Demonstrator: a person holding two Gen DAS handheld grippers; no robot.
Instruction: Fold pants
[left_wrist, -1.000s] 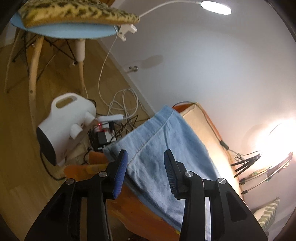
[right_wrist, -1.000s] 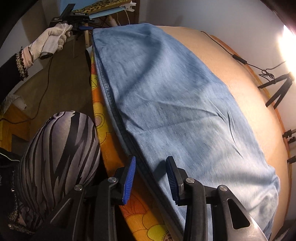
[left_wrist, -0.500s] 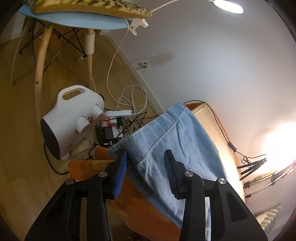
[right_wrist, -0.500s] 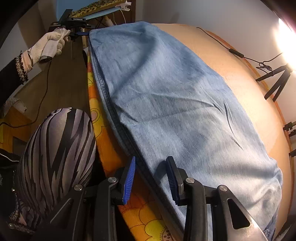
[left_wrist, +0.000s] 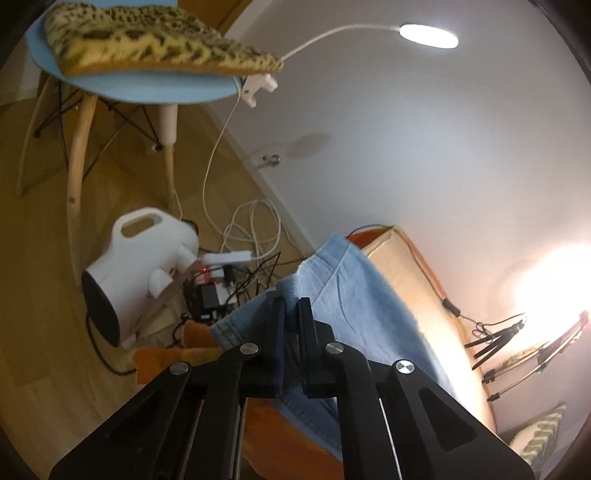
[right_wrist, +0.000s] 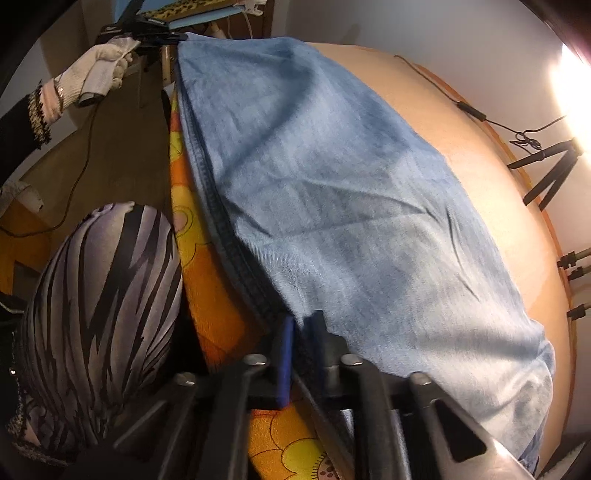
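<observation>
Light blue denim pants (right_wrist: 332, 192) lie lengthwise on a tan table (right_wrist: 461, 155), near edge along an orange flowered cloth (right_wrist: 210, 288). My right gripper (right_wrist: 301, 332) is shut on the pants' near seam edge. My left gripper (left_wrist: 290, 314) is shut on the hem end of the pants (left_wrist: 354, 295), which bunches up between the fingers at the table's end. In the right wrist view the left gripper (right_wrist: 166, 37) shows at the far end, held by a white-gloved hand (right_wrist: 96, 74).
On the wooden floor past the table end stand a white appliance (left_wrist: 136, 269), tangled cables and a power strip (left_wrist: 236, 258). A blue chair (left_wrist: 140, 85) carries a leopard cushion and a clip lamp. Black tripods (right_wrist: 546, 166) stand by the wall. My striped knee (right_wrist: 99, 295) is left.
Both grippers have shut on the pants, the left on the hem end, the right on the near seam. The hem has lifted and bunched.
</observation>
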